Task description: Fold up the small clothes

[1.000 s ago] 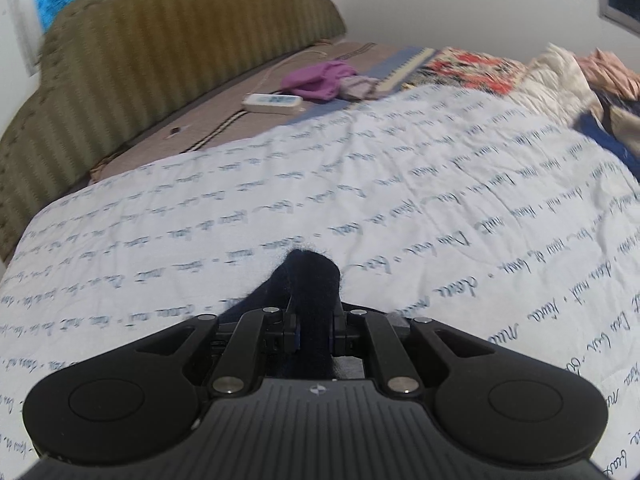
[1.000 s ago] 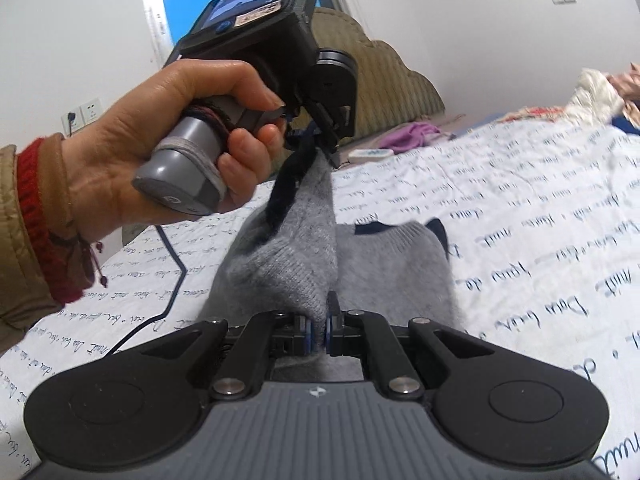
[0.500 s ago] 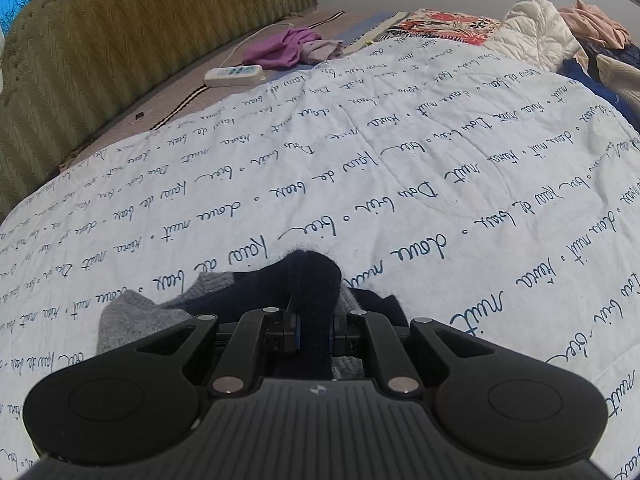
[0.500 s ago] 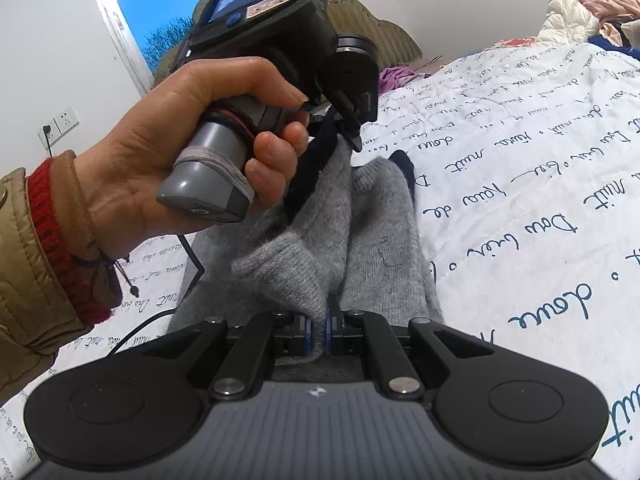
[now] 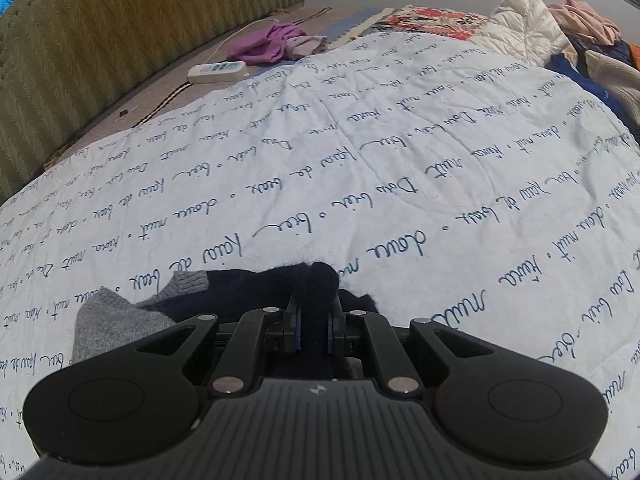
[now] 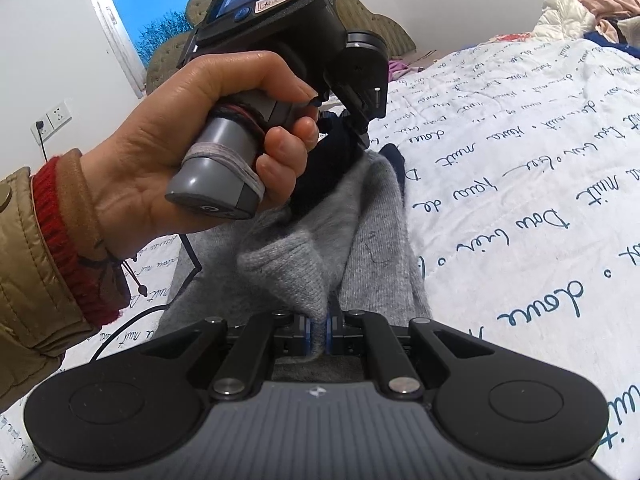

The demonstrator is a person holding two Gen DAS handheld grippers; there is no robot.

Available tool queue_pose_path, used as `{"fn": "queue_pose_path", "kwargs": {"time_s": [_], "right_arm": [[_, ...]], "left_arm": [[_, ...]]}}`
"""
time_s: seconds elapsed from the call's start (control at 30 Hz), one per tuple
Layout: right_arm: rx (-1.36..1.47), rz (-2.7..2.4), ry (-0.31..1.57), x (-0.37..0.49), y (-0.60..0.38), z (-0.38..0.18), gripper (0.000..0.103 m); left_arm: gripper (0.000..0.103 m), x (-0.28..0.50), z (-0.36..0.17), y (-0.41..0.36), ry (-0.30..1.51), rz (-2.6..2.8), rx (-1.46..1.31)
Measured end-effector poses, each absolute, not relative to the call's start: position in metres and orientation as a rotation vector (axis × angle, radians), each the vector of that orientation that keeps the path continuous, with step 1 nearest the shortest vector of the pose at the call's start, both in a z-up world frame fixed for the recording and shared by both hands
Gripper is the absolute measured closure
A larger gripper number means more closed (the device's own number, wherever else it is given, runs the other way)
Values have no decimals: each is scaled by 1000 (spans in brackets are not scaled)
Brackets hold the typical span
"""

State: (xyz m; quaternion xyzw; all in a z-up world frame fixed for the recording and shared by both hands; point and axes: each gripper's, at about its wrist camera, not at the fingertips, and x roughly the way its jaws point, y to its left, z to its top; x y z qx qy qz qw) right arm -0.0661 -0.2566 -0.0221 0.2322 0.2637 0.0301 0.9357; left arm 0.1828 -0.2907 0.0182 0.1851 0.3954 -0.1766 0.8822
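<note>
One grey knitted sock with a navy toe [image 6: 372,240] is stretched lengthwise over the white script-printed quilt [image 5: 400,184], toe toward the headboard edge. Its navy end is seen between the just-widened jaws of the left gripper [image 5: 314,330]; its grey cuff is pinched by the right gripper [image 6: 318,330].

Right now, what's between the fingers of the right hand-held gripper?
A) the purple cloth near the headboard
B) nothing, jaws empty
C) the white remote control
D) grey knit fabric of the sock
D: in the right wrist view the right hand-held gripper is closed on a fold of the grey sock, which runs up to the left hand-held gripper.
</note>
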Motion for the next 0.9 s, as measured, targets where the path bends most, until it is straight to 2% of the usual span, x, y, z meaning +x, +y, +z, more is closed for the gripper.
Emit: {"fn": "queue_pose_path", "kwargs": {"time_s": [0.07,0.13,0.2,0.33,0.47,0.5,0.57,0.63,0.7,0.83,0.87,0.9], "right_arm": [[482,64,546,-64,-259,-24,96],[493,65,553,-63,-261,-26,96],[501,68,560,-61,-262,-27,96],[546,79,576,-58,-270,-28,96],[644,107,601,-57,-283,-31,93],[667,118,608,-55,-287,-32,90],[699,146,623,-53,-292,-34,77],[731,166,615,-52,-296,-34,46],[757,188,591,-52,-299,-31,36],[789,164,587,-46,-304,-27,38],[815,164,591,-44,-307,-29,41],[844,162,594,-42,-310,-32,52]], "left_arm": [[75,183,20,-291,822,-380,377],[62,183,25,-288,819,-382,361],[42,183,34,-281,799,-372,349],[31,174,64,-249,712,-348,348],[14,146,82,-188,629,-340,356],[13,136,82,-170,617,-337,356],[12,113,78,-134,601,-353,347],[10,90,68,-105,601,-363,342],[10,65,55,-82,605,-379,342],[10,31,29,-52,640,-423,335],[10,25,23,-49,651,-434,334],[10,21,18,-46,659,-443,337]]}}
